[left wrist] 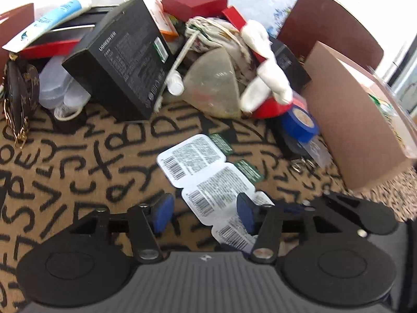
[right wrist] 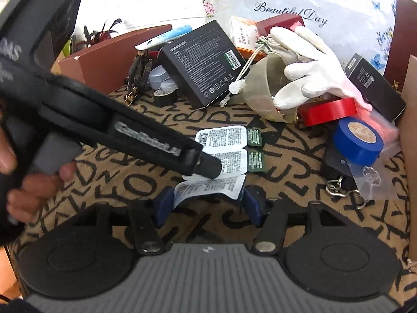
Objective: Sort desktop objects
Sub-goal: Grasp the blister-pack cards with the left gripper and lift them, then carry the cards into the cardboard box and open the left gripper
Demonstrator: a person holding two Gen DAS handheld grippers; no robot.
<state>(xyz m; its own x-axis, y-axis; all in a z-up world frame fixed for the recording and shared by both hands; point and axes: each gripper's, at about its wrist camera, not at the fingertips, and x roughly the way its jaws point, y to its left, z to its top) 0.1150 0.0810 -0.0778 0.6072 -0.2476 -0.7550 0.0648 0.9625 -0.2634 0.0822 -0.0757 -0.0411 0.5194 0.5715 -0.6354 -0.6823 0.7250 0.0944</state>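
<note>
Far left of the left tool (left wrist: 206,212): monogram pouch (left wrist: 19,88). Ahead-left: black box (left wrist: 122,60), tilted. Between both tools' spread, empty pads: strip of white sachets (left wrist: 206,172), long axis running away from them, near end curling up at the right tool (right wrist: 208,206). Ahead-right: white glove (left wrist: 265,62), red tape (right wrist: 328,110), blue tape (left wrist: 299,122), cardboard box (left wrist: 357,120). Only in right view: small black tape roll (right wrist: 164,96), left tool's arm lying across the strip.

letter-print mat (left wrist: 78,161), floral pillow (right wrist: 299,0) behind.
</note>
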